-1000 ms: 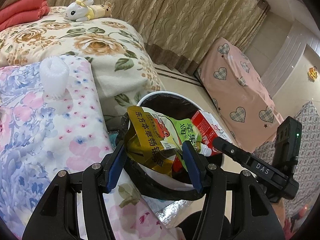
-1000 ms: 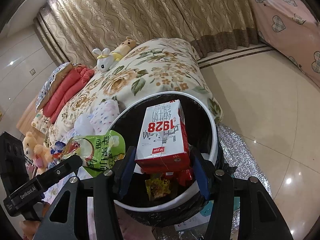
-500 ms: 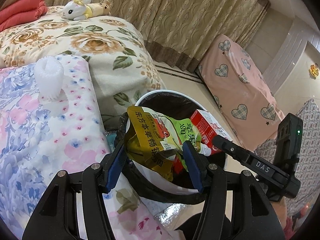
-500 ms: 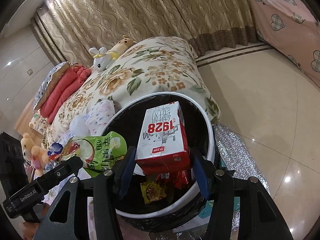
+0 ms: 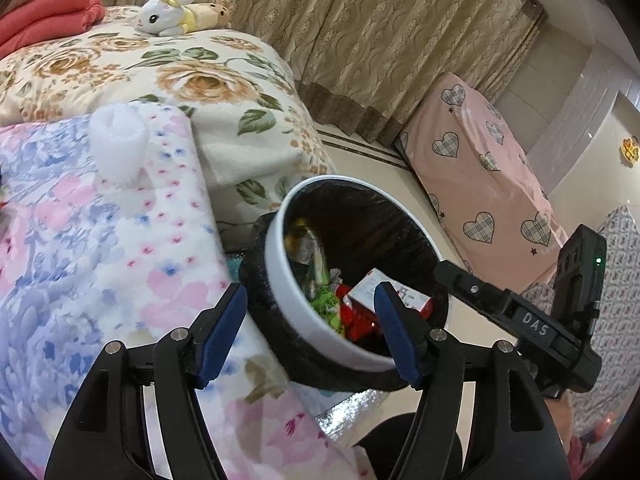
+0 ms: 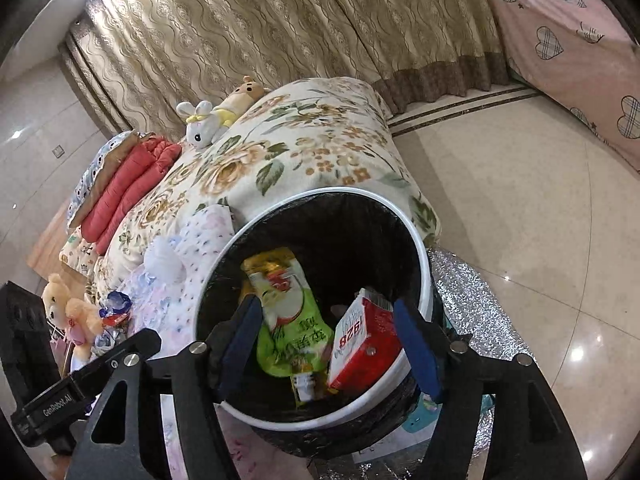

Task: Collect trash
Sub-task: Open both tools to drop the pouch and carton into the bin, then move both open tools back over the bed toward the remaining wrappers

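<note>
- Bin point(image 6: 416, 240): round, white rim, black liner, standing on the floor against the bed point(image 6: 304, 152). All places below are given from the bin.
- Left gripper point(image 5: 312, 320): above the bin's near rim, blue pads point(image 5: 224, 328) spread wide, nothing between them.
- Right gripper point(image 6: 324, 340): also above the near rim, looking down into the bin; fingers wide apart and holding nothing.
- Pouch point(image 6: 292, 320): green and yellow, lies inside the bin on its left half, spout end pointing toward the near wall.
- Carton point(image 6: 364, 340): red and white, inside the bin on its right half, tilted, leaning by the pouch. In the left view the carton point(image 5: 384, 296) shows low in the bin among other wrappers.
- More scraps lie under both items; too jumbled to tell apart.
- Foam net point(image 5: 116, 144): white, sits on the flowered quilt point(image 5: 80, 240) left of the bin, well apart from it.
- Plush rabbit point(image 5: 168, 16): far beyond the bin, on the bed's far end, beside a small bear.
- Red blanket point(image 6: 128, 184): folded, further left of the bin on the bed.
- Silver mat point(image 6: 472, 300): under the bin, showing at its right side.
- Pink heart cover point(image 5: 480, 184): right of the bin, across bare floor.
</note>
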`<move>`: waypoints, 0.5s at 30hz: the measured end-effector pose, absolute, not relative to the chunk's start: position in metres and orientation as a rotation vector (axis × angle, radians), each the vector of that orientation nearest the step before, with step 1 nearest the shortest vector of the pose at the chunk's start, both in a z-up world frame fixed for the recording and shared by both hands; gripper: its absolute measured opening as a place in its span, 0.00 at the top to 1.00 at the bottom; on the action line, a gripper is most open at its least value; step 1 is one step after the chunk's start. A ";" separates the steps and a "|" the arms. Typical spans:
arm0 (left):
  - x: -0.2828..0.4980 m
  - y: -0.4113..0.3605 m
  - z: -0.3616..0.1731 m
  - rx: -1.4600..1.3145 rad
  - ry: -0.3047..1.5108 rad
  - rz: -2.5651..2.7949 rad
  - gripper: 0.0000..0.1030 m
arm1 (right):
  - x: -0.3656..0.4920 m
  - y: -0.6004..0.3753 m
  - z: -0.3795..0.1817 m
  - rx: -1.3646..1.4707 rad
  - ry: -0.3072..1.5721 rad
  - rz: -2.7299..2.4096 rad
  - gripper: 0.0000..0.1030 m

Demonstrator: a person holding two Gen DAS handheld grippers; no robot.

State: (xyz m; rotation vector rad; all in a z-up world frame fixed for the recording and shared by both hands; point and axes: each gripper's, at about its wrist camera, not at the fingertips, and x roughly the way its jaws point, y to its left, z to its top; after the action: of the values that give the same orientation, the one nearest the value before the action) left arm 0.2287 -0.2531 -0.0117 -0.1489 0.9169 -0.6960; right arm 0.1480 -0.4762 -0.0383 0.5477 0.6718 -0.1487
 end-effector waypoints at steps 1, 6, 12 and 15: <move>0.227 -0.248 -0.013 -0.156 0.919 -0.690 0.34 | 0.147 -0.474 -0.037 0.544 0.668 -0.147 0.26; 0.221 -0.224 -0.020 -0.182 0.929 -0.652 0.34 | 0.145 -0.458 -0.031 0.526 0.658 -0.123 0.22; 0.215 -0.192 -0.027 -0.209 0.931 -0.600 0.33 | 0.145 -0.434 -0.029 0.505 0.659 -0.085 0.18; 0.212 -0.174 -0.029 -0.212 0.924 -0.573 0.33 | 0.146 -0.420 -0.030 0.495 0.666 -0.070 0.16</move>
State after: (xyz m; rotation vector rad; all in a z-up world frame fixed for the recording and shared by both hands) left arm 0.2119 -0.1743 -0.0293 -0.2121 0.9241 -0.5732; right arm 0.1459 -0.4196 -0.0295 0.4951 0.6659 -0.0699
